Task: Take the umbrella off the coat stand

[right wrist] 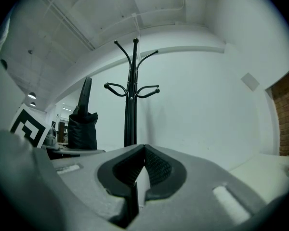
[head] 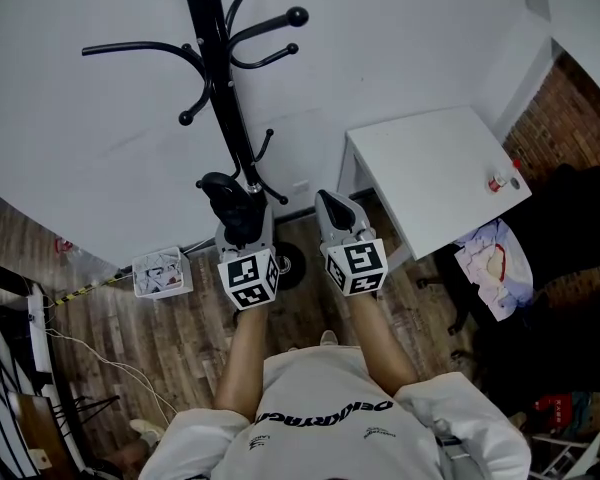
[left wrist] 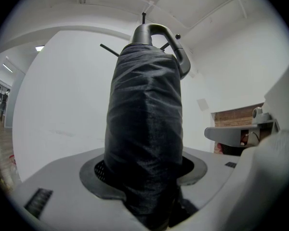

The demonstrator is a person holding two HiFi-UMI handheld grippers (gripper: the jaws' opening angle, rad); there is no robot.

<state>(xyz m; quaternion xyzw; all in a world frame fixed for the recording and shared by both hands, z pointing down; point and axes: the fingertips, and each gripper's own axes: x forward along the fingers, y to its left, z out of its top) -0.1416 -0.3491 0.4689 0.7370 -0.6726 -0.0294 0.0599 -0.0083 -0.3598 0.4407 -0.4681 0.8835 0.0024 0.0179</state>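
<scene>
One umbrella (left wrist: 144,129), one coat stand (right wrist: 130,119), one desk (head: 430,168) and two hand-held grippers are showing.

The left gripper (head: 245,236) is gripping the umbrella, a folded black one in its sleeve: its jaws are standing fairly wide apart with the sleeved body filling the space between them. The umbrella is standing upright, its long axis running vertically and its looped handle (left wrist: 151,29) pointing up toward the ceiling. In the right gripper view it is sitting well to the left of the stand's pole, apart from it. From the head view it is appearing just in front of the pole's lower hooks, and whether it is touching one cannot be told there.

The right gripper (right wrist: 140,153) is holding nothing; its jaws are resting together at the tips. It is hanging just beside the left gripper, in front of the desk's left front corner. Two marker cubes are showing in the head view, one on each gripper (head: 248,278) (head: 356,266).

The coat stand is standing on the floor against the white wall, just off the desk's left edge. One small bottle (head: 496,181) is sitting near the desk's right edge, close to its front right corner. One small box (head: 162,273) is lying on the wooden floor by the wall, to the left of the stand
</scene>
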